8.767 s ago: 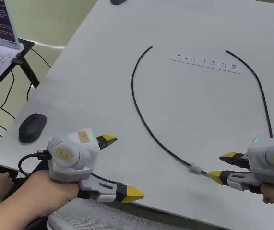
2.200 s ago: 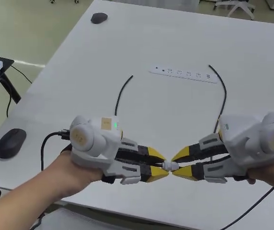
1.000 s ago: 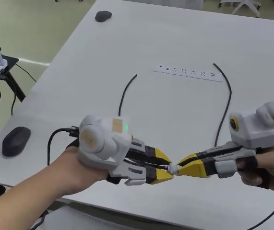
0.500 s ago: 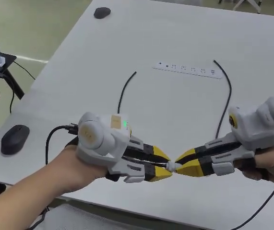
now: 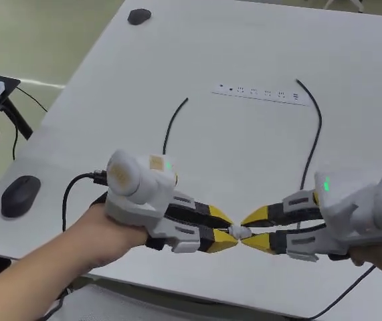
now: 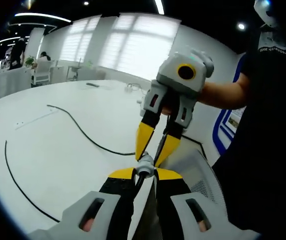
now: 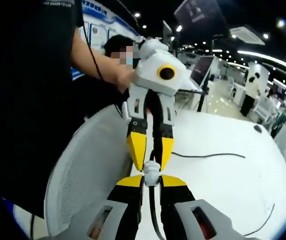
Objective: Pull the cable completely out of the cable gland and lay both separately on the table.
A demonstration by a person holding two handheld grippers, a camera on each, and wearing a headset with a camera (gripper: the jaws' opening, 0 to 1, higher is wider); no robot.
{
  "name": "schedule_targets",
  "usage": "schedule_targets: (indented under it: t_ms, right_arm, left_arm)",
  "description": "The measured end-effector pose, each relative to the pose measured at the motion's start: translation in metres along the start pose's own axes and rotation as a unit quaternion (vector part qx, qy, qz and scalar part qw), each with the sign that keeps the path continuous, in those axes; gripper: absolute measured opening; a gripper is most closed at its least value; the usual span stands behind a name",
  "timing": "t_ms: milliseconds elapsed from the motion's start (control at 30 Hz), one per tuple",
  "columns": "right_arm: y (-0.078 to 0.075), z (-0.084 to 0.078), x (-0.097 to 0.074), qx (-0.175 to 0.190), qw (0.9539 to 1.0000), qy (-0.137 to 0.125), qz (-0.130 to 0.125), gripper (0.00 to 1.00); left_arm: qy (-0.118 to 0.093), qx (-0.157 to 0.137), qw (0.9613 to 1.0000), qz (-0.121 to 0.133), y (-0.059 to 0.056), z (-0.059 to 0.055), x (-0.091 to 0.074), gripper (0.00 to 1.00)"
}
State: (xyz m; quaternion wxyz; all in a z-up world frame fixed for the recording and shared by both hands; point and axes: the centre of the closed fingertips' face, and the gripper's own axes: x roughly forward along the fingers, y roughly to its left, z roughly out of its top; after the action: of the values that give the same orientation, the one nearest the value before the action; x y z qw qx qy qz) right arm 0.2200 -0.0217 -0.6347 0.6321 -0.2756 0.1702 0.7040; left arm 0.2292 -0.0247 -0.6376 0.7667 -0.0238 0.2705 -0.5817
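Observation:
Both grippers are lifted over the near edge of the white table [image 5: 231, 40], tip to tip. The small pale cable gland [image 5: 239, 232] sits between the tips. My left gripper [image 5: 225, 233] is shut on one end of it and my right gripper [image 5: 252, 231] on the other. The black cable [image 5: 313, 134] runs through the gland and back between each gripper's jaws. In the left gripper view the gland [image 6: 144, 167] rests at my left gripper's [image 6: 145, 174] tips, with the right gripper [image 6: 152, 152] opposite. The right gripper view shows the gland [image 7: 152, 172] likewise.
A white power strip [image 5: 257, 93] lies across the far middle of the table. One black mouse [image 5: 138, 16] sits at the far edge, another [image 5: 19, 195] on a lower surface at left. A mesh chair back [image 7: 82, 170] is behind the grippers.
Nearly nine seconds ago the cable lay on the table with both grippers open beside it. Now it is lifted. In the last second the right gripper rolled about its own axis at the gland.

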Motion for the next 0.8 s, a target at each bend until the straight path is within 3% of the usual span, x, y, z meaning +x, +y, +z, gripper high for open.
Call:
schedule_targets:
  t_ms: [133,233,333,433,567,700,767,800]
  right_arm:
    - [-0.0013,-0.0014,0.0001,-0.052,0.9972,0.014,-0.052,0.07]
    - [-0.0033,-0.0006,-0.0008,-0.082,0.9921,0.037,-0.088,0.07]
    - [-0.0039,0.0029,-0.0003,-0.128,0.9829,0.047,-0.124,0.07]
    - [-0.0030,0.0020,0.0004,-0.164,0.9741,0.061,-0.144,0.07]
    - [-0.0003,0.0008,0.0019,-0.170,0.9724,0.065,-0.146,0.08]
    - [-0.0008,0.0008,-0.0002,-0.152,0.9754,0.058,-0.149,0.08]
    - [-0.0005,0.0009,-0.0002,-0.133,0.9790,0.055,-0.145,0.08]
    - [-0.0008,0.0010,-0.0005,-0.136,0.9781,0.056,-0.147,0.08]
  left_arm:
    - [-0.005,-0.011,0.9999,0.002,0.0003,0.0009,-0.0001,0.15]
    - [-0.010,-0.023,0.9997,0.003,0.0014,0.0031,-0.0005,0.15]
    - [-0.015,-0.030,0.9994,0.003,0.0020,0.0055,-0.0031,0.15]
    - [-0.015,-0.037,0.9992,0.003,0.0018,0.0051,-0.0030,0.15]
    - [-0.011,-0.039,0.9992,0.003,-0.0009,0.0026,-0.0017,0.15]
    - [-0.013,-0.036,0.9993,0.004,-0.0019,0.0030,-0.0014,0.15]
    - [-0.010,-0.035,0.9993,0.003,-0.0030,0.0028,-0.0011,0.15]
    - [-0.011,-0.036,0.9993,0.004,-0.0030,0.0032,-0.0012,0.15]
